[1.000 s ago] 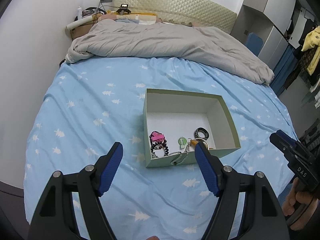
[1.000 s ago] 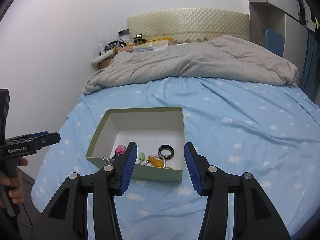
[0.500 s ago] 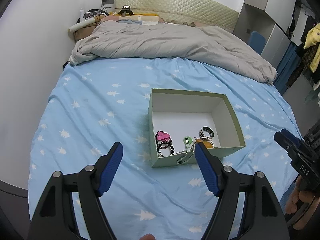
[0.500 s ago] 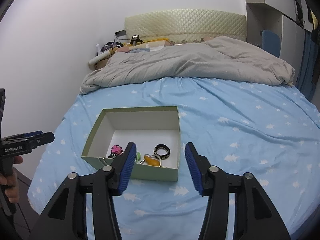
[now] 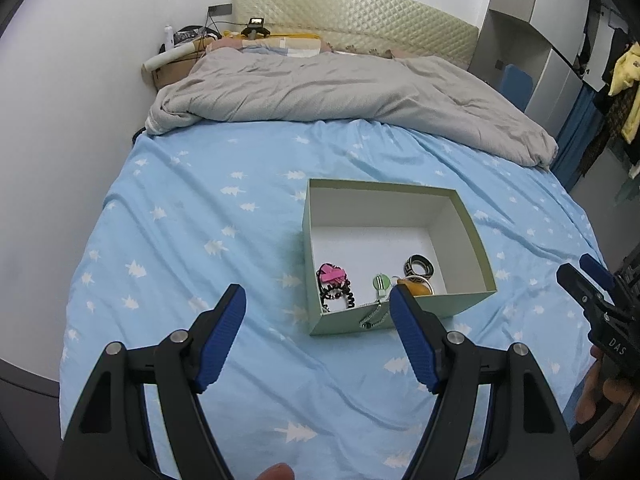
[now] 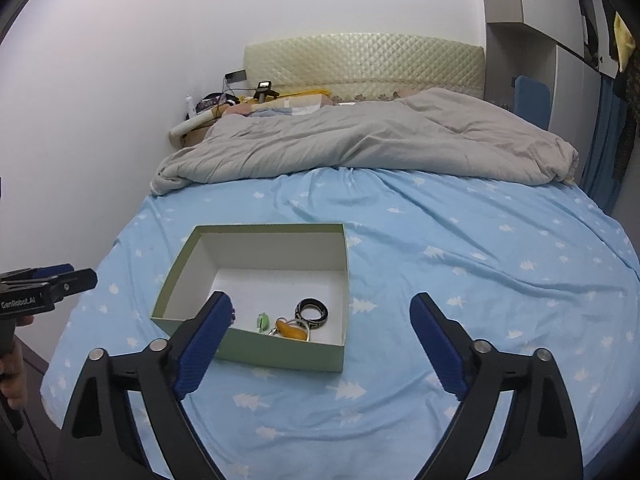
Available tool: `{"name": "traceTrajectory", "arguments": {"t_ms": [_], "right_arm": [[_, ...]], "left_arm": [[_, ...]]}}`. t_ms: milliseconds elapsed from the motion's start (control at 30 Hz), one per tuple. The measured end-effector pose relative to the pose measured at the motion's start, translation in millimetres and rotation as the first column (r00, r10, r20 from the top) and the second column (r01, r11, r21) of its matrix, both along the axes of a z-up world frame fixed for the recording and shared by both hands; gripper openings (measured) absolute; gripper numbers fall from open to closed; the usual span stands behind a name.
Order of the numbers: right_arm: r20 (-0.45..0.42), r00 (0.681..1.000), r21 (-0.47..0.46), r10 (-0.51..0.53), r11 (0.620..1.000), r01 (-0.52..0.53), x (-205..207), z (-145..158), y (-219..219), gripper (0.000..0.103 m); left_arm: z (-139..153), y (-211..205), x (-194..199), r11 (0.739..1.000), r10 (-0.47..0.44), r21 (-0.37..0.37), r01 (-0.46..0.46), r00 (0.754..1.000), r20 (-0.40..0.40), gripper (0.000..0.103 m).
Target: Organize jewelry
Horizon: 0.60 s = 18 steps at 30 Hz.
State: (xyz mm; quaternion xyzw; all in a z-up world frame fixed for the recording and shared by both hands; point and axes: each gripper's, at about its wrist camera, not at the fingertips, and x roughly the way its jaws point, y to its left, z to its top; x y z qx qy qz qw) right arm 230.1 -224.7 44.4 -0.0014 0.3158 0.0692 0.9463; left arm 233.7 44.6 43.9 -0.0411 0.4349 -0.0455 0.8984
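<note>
White lettering reading "DAS" showed on the black body of the right gripper (image 5: pixel 588 280) where it entered the left wrist view at the right edge, and "GenRobot.AI" was printed on the side of the left gripper (image 6: pixel 60 276) at the left edge of the right wrist view.

The open pale green cardboard box with a white interior (image 5: pixel 480 256) sat on the light blue bed sheet printed with small white trees (image 5: pixel 192 216). Along the near side of its floor lay the jewelry: a pink bow on a black coiled hair tie (image 5: pixel 332 276), a small round green charm (image 5: pixel 381 282), an amber teardrop-shaped pendant on a metal ring (image 6: pixel 290 330), and a black band with a pale geometric pattern (image 5: pixel 419 266). A thin beaded metal chain (image 5: pixel 372 318) draped over the near wall of the box.

The left gripper hovered above the sheet, its ribbed blue pads spread wide with nothing between them; the right one was also spread wide and empty. A rumpled grey quilt (image 6: pixel 360 148) lay before a cream diamond-quilted headboard (image 6: pixel 360 64)
</note>
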Motion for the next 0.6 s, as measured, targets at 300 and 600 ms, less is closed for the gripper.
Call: {"name": "traceTrajectory", "arguments": {"t_ms": [300, 600], "right_arm": [[0.016, 1.000, -0.011, -0.005, 1.000, 0.005, -2.9, -0.1, 3.1, 0.102], [0.020, 1.000, -0.029, -0.009, 1.000, 0.009, -5.4, 3.0, 2.7, 0.102]], "left_arm": [[0.2, -2.1, -3.8, 1.000, 0.000, 0.004, 0.000, 1.000, 0.008, 0.074], [2.3, -2.6, -9.1, 1.000, 0.000, 0.003, 0.000, 1.000, 0.022, 0.074]]}}
